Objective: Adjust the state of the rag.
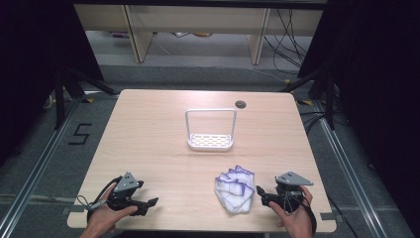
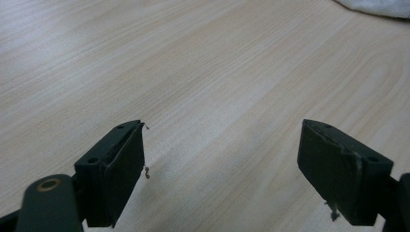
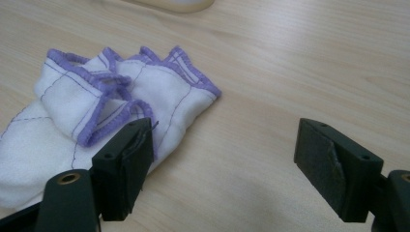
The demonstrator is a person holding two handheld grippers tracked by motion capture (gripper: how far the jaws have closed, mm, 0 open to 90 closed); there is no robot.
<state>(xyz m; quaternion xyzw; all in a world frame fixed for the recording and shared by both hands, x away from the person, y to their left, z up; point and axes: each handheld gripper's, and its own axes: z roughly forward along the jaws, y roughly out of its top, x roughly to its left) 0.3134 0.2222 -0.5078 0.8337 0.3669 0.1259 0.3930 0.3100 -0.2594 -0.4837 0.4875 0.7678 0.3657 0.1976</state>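
Left gripper (image 1: 151, 202) rests low on the table (image 1: 148, 134), jaws wide, nothing between them. Right gripper (image 1: 259, 191) sits just beside the cloth (image 1: 235, 188), jaws wide too, gripping nothing.

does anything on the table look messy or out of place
Only the cloth: it lies crumpled in a heap near the table's front edge, its purple hems bunched, beside the open right gripper. The white rack stands upright mid-table. The right gripper's finger pads look scuffed.
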